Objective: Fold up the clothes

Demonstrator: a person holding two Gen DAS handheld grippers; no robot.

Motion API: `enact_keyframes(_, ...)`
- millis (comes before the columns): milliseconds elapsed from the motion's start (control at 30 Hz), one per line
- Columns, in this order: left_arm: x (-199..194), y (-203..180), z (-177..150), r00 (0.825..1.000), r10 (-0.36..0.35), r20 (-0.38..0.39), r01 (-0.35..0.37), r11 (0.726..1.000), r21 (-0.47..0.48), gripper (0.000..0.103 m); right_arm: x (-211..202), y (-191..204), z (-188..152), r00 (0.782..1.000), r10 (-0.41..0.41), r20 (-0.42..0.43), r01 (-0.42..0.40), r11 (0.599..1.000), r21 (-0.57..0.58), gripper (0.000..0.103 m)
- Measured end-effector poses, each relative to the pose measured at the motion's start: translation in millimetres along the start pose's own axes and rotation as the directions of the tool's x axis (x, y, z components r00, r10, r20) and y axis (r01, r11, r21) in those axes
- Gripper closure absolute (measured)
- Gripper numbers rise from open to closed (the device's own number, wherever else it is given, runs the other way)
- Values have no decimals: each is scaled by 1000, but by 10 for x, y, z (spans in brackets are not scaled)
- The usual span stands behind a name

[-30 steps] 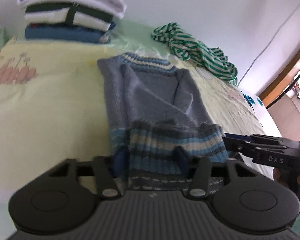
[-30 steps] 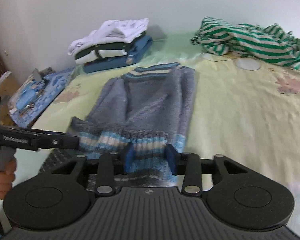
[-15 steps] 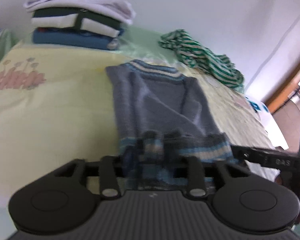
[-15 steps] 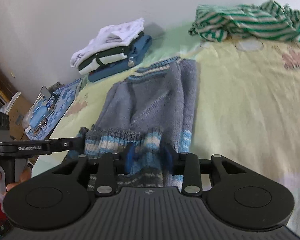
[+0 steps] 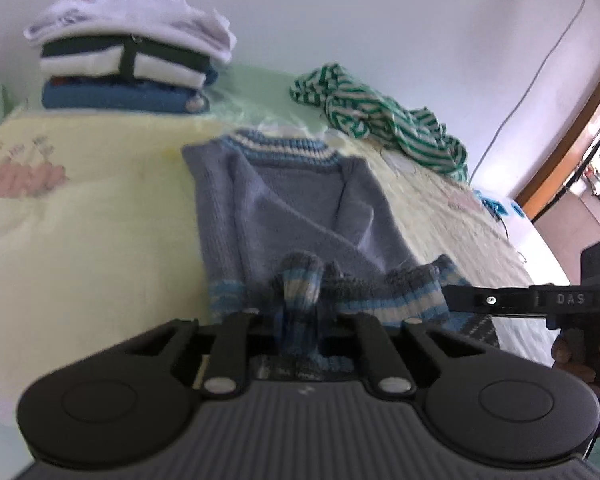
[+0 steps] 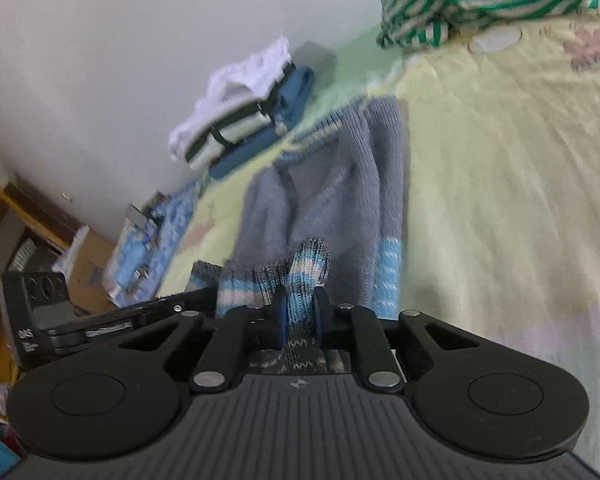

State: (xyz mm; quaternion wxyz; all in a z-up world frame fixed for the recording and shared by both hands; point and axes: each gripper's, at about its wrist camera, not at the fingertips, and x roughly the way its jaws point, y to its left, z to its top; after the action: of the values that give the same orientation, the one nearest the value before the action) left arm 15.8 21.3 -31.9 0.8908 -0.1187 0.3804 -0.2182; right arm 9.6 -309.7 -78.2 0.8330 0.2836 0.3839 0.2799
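Both claws pinching the sweater hem, bottom fold in hand.

Left claw (image 5: 300, 320) and right claw (image 6: 300, 316) are each clamping a bunched tuck of the striped hem (image 5: 404, 300); the grey sweater (image 5: 292, 208) is lying on the bed (image 5: 92, 240), sleeves crossed inward. Next move likely calls for carrying the hem evenly toward the collar (image 5: 284, 150).

A plain white wall (image 5: 380, 20) stands behind the bed (image 5: 80, 240), which wears a pale yellow sheet. A thin cable (image 5: 540, 64) runs down the wall. A brown wooden door frame (image 5: 572, 128) borders bright daylight; a wooden shelf (image 6: 24, 216) stands beside the bed.
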Motion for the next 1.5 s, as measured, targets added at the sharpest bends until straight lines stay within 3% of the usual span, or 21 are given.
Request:
enact_keyframes(233, -107, 106, 195, 996, 48, 71, -46, 998, -31, 95, -75, 114, 166, 992, -18, 124, 21, 999, -28, 90)
enact_keyframes(400, 257, 177, 127, 995, 95, 8, -95, 995, -10, 90, 261, -103, 117, 989, -135, 61, 135, 991, 1, 90)
enact_keyframes(500, 294, 140, 111, 992, 123, 37, -123, 992, 16, 89, 321, -151, 67, 987, -135, 92, 137, 991, -12, 92)
enact_keyframes(733, 308, 101, 130, 986, 158, 56, -161, 985, 57, 88, 250, -7, 65, 966, -210, 147, 223, 972, -78, 92)
enact_keyframes(967, 281, 113, 92, 979, 190, 74, -195, 979, 64, 74, 209, -31, 81, 952, -256, 168, 265, 963, -37, 92)
enact_keyframes(1100, 187, 89, 150, 974, 212, 77, -220, 970, 106, 69, 116, -13, 96, 942, -277, 187, 285, 958, -16, 72)
enact_keyframes(1200, -34, 82, 182, 960, 249, 126, -264, 957, 118, 68, -98, 122, 92, 937, -237, 255, 258, 965, -51, 73)
enact_keyframes(1267, -146, 74, 194, 960, 245, 134, -260, 960, 103, 67, -129, 210, 80, 951, -200, 235, 224, 972, -77, 73)
enact_keyframes(1333, -217, 26, 171, 971, 209, 114, -220, 971, 94, 61, -77, 314, 23, 956, -208, 207, 237, 963, -125, 73)
enact_keyframes(1400, -247, -68, 73, 975, 200, 93, -211, 968, 132, 46, -25, 373, -64, 955, -229, 186, 260, 952, -162, 71)
enact_keyframes(1500, -264, -162, -160, 976, 213, 55, -219, 962, 165, 45, 20, 356, -223, 943, -297, 152, 322, 929, -183, 69)
